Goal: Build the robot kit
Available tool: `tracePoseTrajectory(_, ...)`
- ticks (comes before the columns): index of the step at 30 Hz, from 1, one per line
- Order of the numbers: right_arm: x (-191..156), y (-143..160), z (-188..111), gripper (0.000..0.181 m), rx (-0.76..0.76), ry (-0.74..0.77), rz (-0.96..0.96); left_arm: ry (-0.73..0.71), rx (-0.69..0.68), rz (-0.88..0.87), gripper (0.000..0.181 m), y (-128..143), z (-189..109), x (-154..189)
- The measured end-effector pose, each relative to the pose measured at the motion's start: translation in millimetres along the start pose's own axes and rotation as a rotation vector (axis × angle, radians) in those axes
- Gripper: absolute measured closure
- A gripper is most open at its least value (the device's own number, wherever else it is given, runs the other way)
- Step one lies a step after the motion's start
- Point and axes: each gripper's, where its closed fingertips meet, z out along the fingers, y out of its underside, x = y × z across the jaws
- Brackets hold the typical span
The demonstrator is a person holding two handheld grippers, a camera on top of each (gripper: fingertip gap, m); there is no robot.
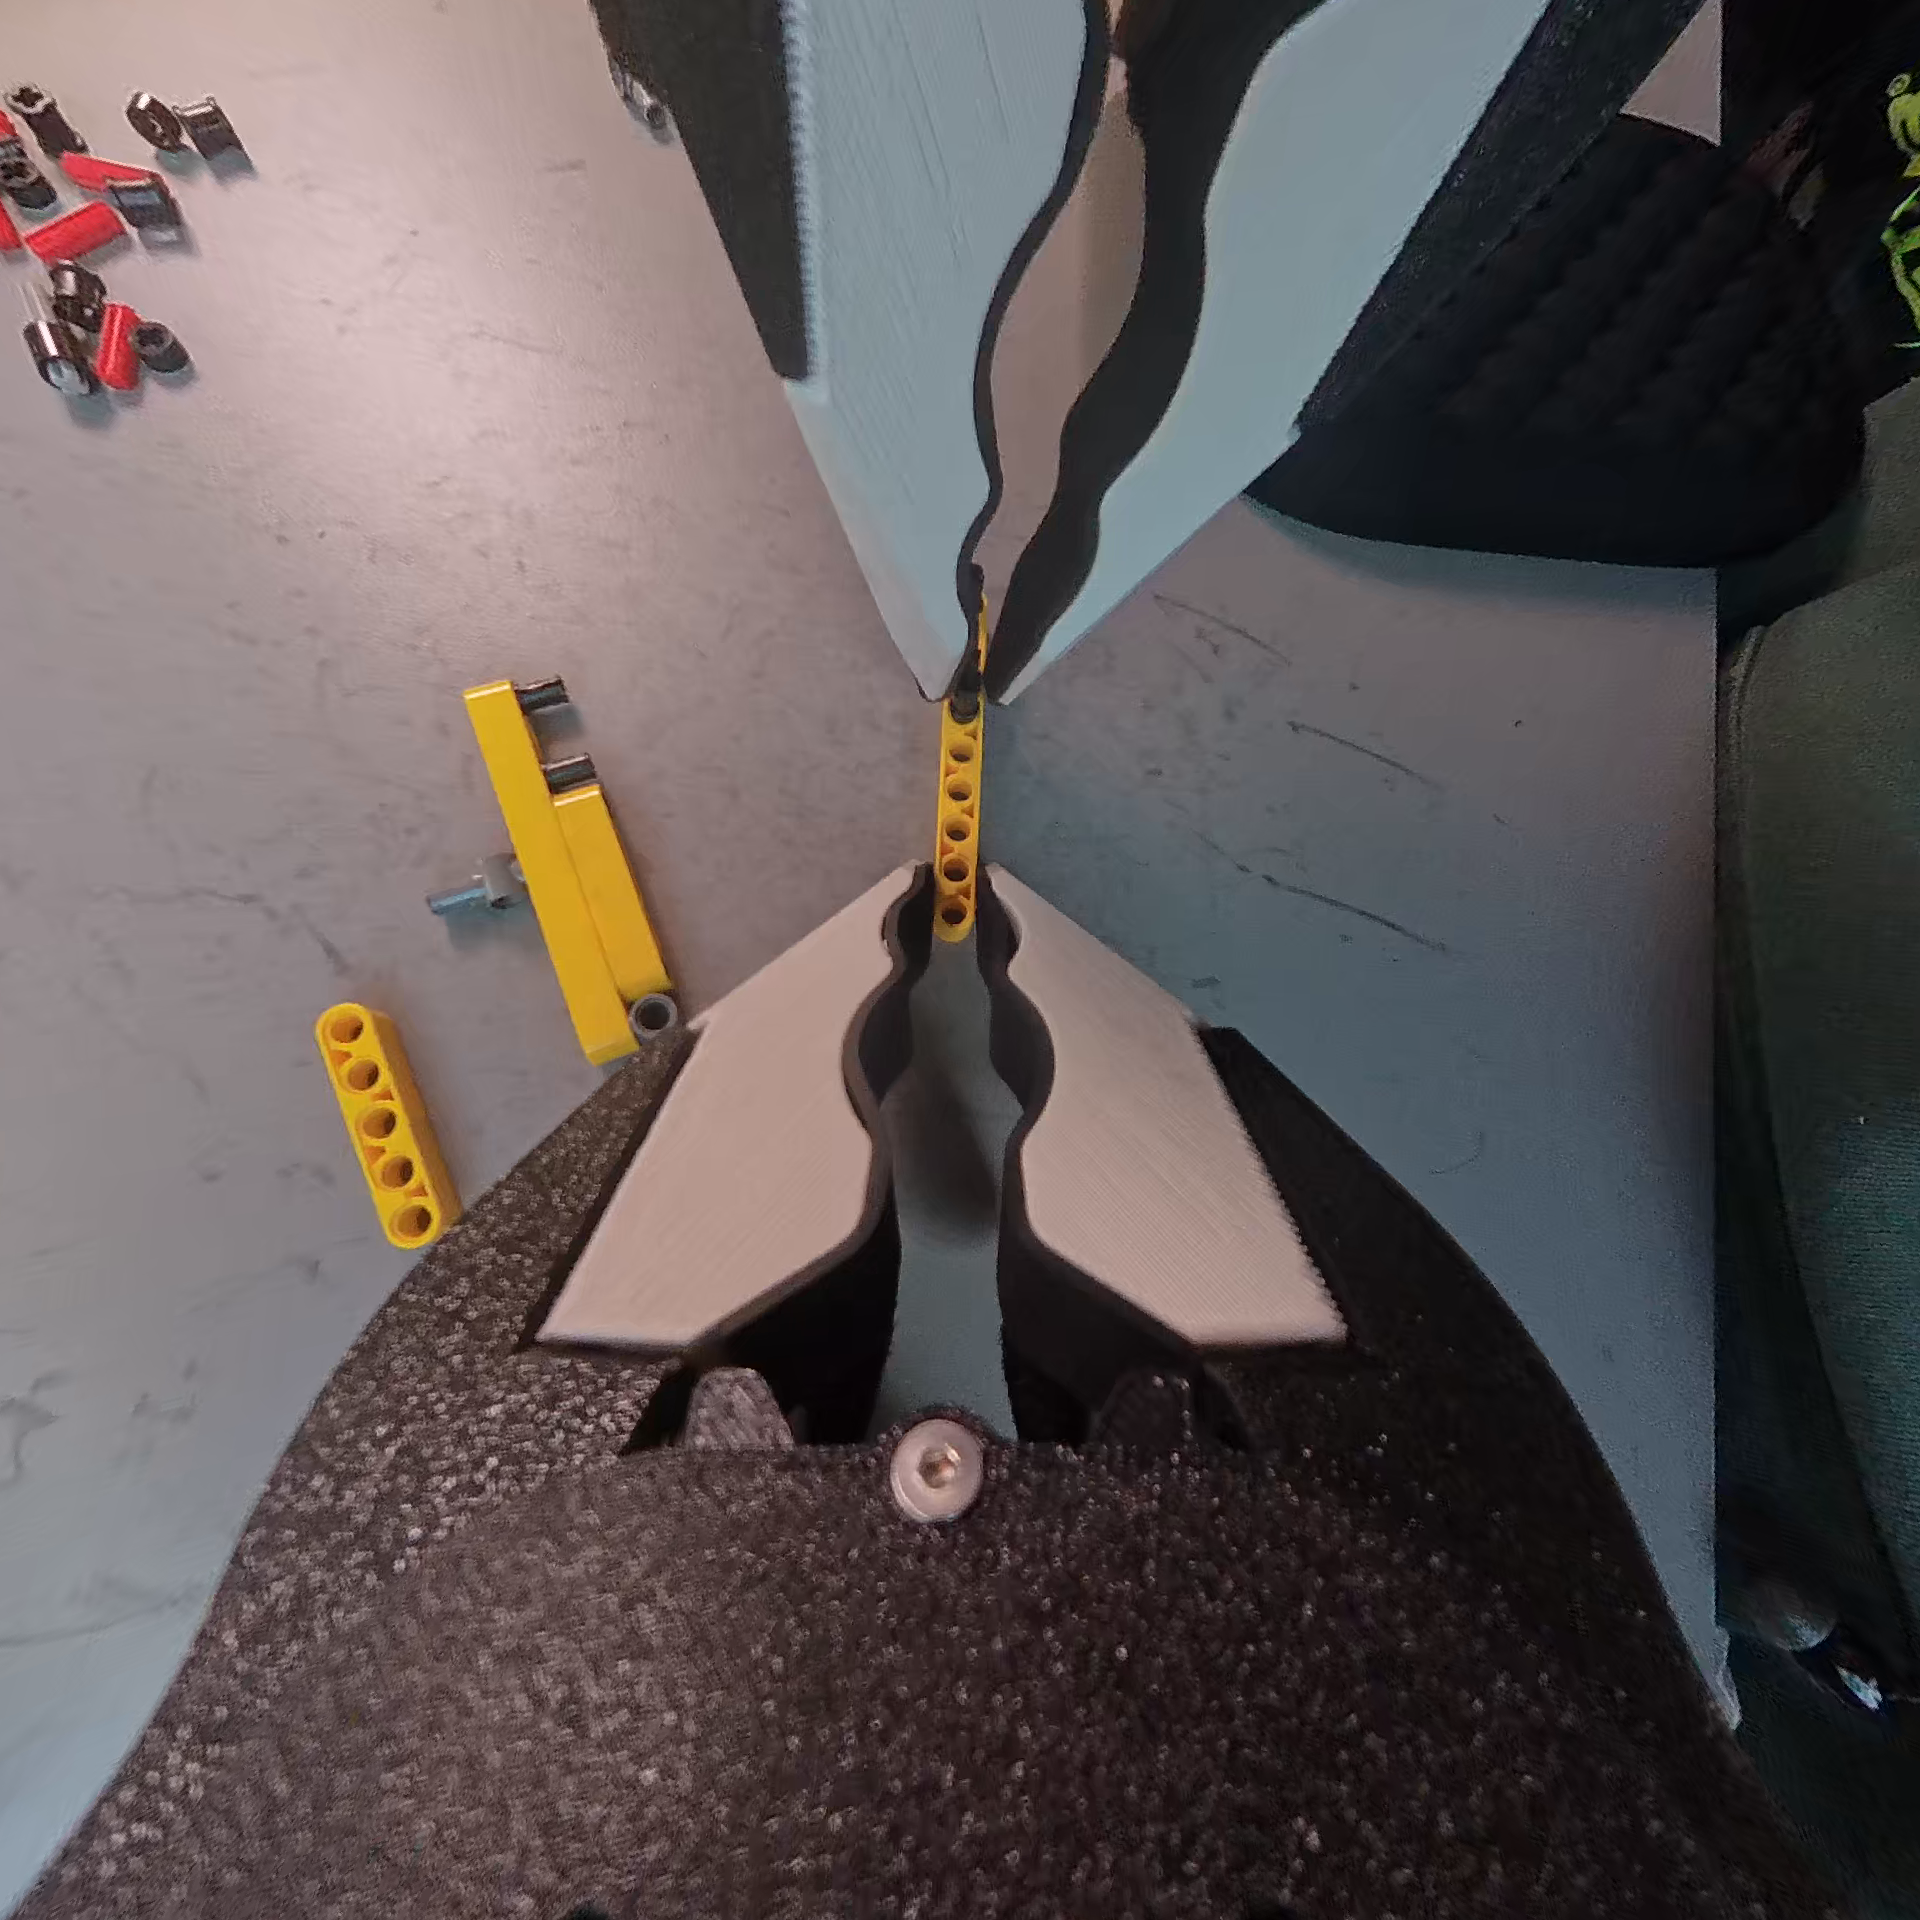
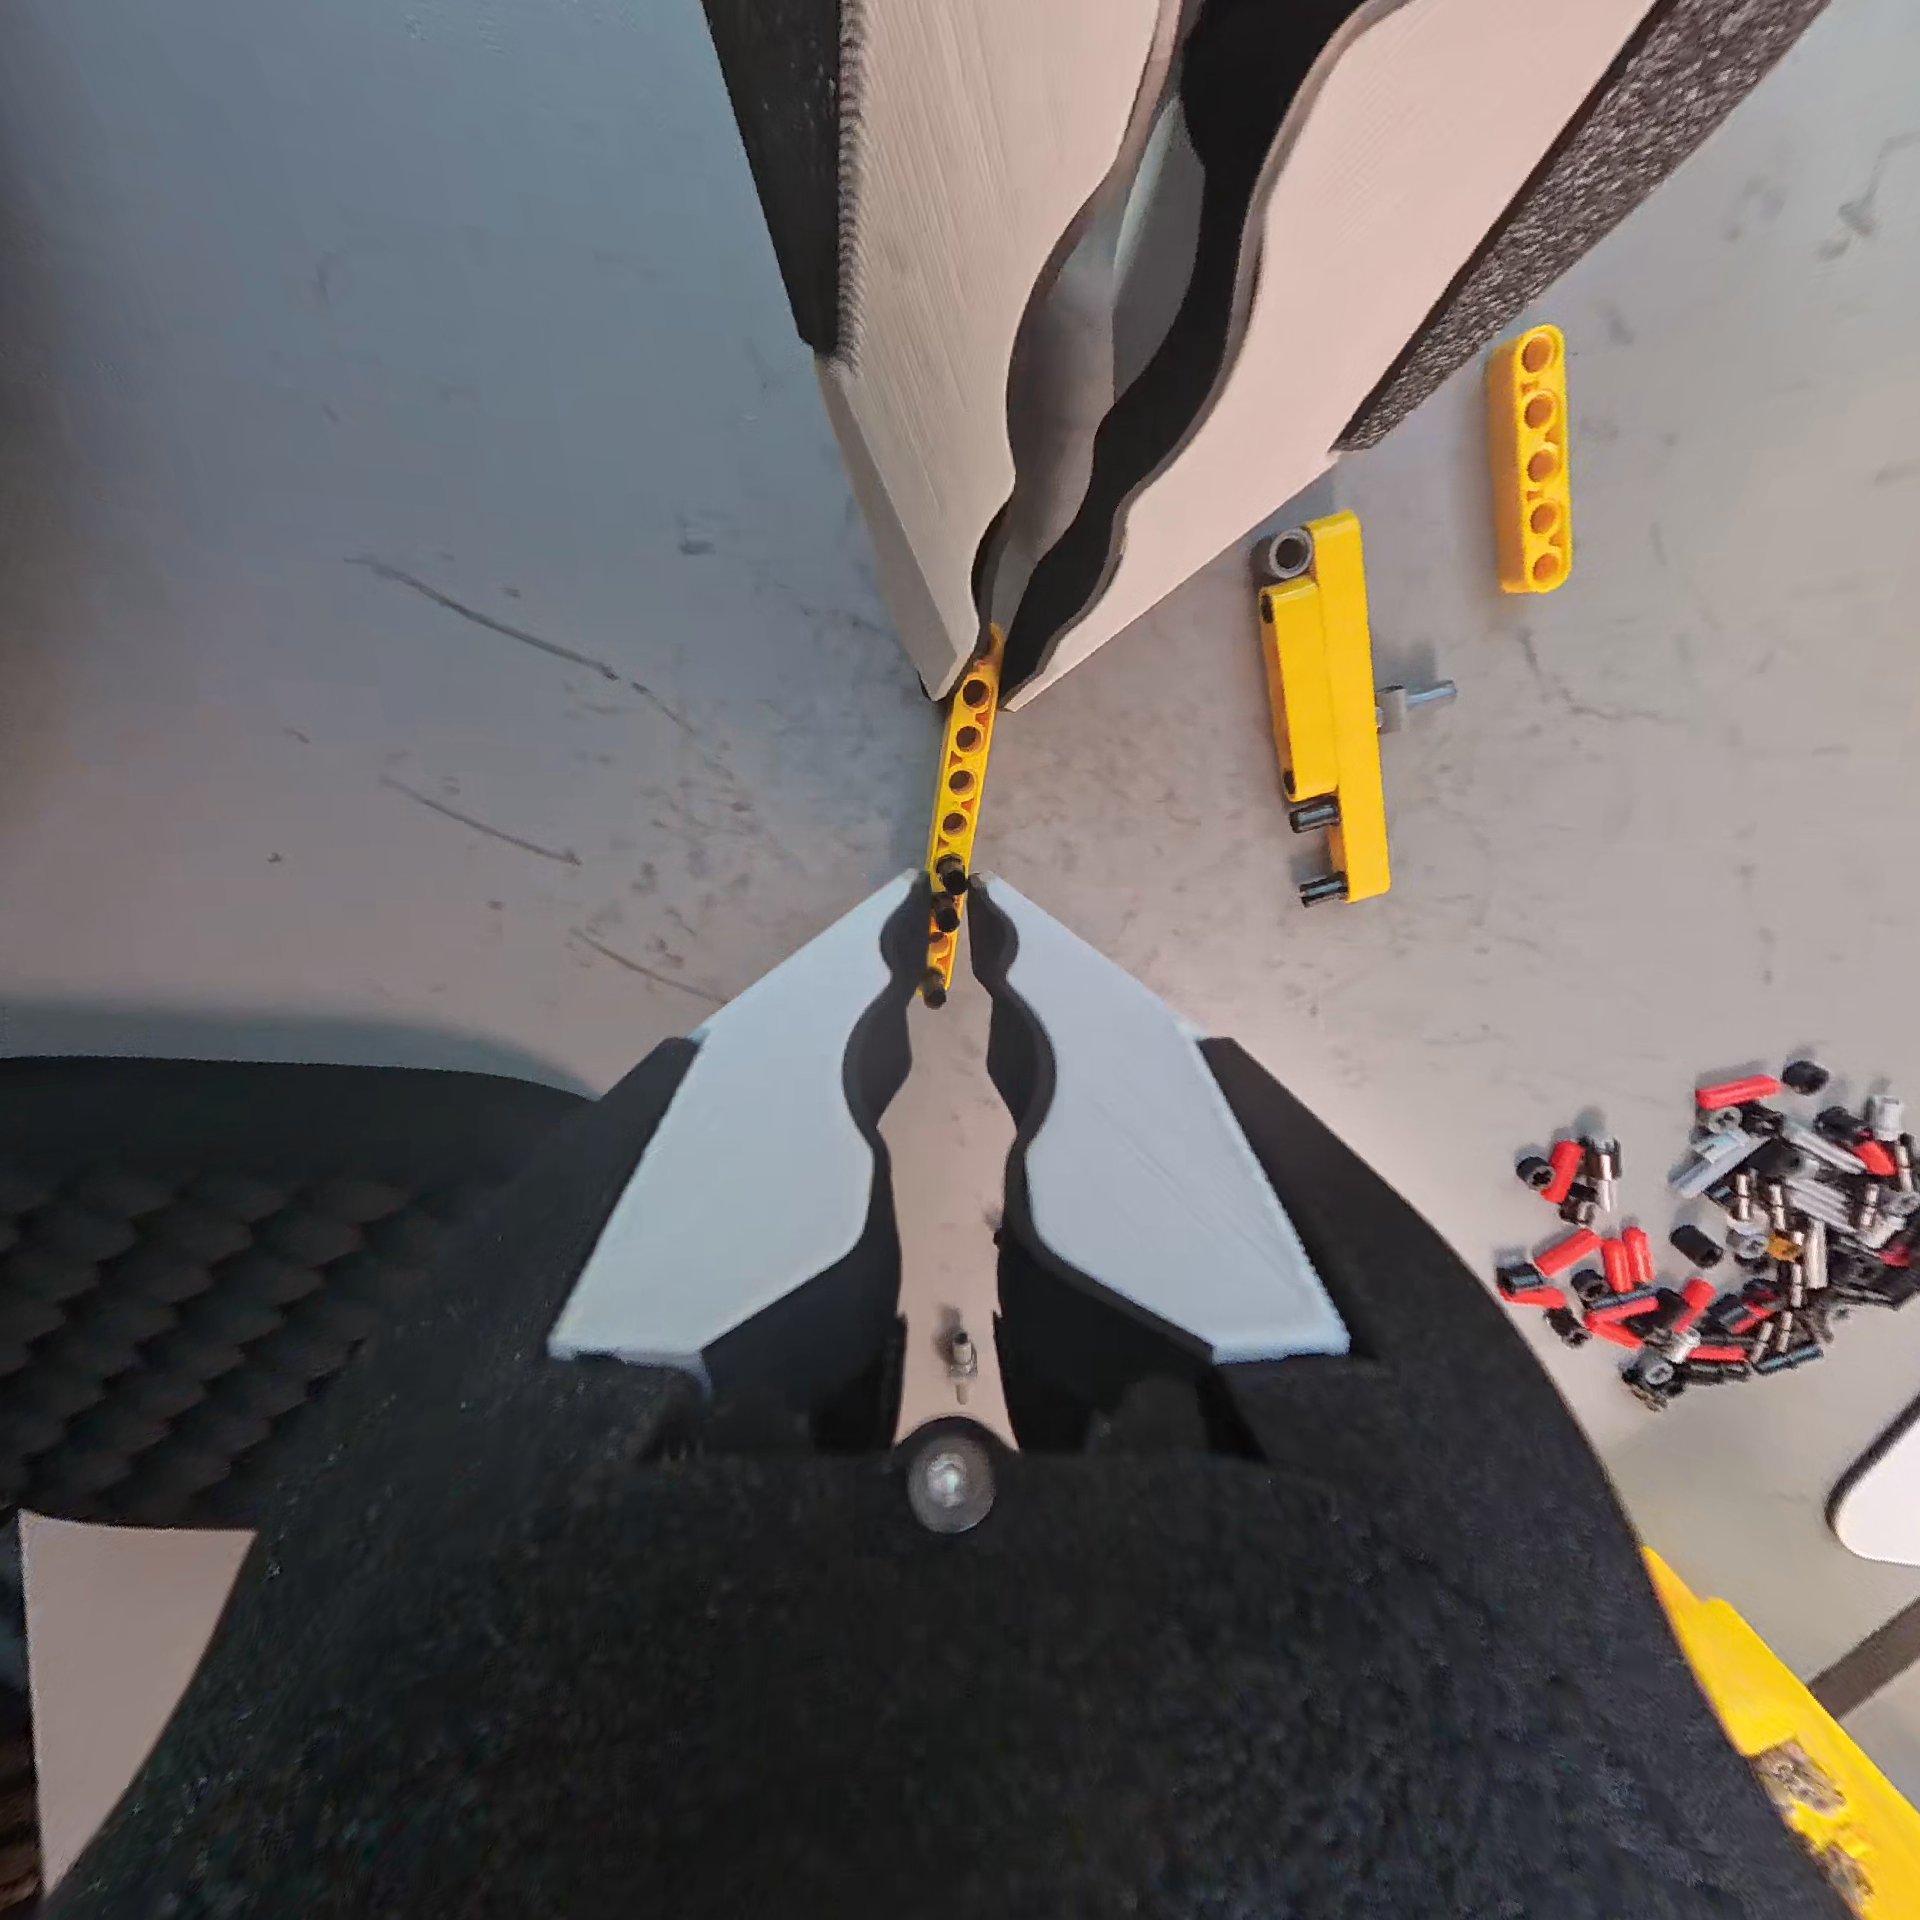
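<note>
A hobby or lab workspace is indicated: a scuffed grey table [image 2: 416, 727], with loose building-toy pins [image 2: 1745, 1236] heaped at lower right.

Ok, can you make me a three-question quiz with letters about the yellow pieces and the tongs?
1. Where is the long yellow beam?
A. between both tongs
B. in the pile of small pegs
C. flat on the table

2. How many holes has the short loose yellow beam?
A. two
B. five
C. nine

3. How are the left tongs?
A. wide open
B. shut on the long beam
C. holding a red peg

Answers: 1 A, left and right tongs each grip one end. 2 B, five holes show. 3 B, the tips pinch its end.
</note>
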Motion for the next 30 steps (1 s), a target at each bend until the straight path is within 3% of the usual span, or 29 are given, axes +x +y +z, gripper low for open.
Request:
tracePoseTrajectory(21, -1.2, -4.4, -0.5, 0.18, -0.008, -0.03, -0.031, 0.001, 0.0, -0.003, 0.174, 0.1, 0.2, 0.3)
tracePoseTrajectory(26, 0.5, -5.6, -2.9, 0.178, 0.095, 0.066, -0.02, 0.001, 0.001, 0.0, 0.174, 0.1, -0.2, 0.6)
tracePoseTrajectory(30, 0.8, -0.9, -9.2, 0.164, 0.252, 0.086, 0.111, -0.007, 0.002, 0.006, 0.174, -0.3, -0.1, 0.3)
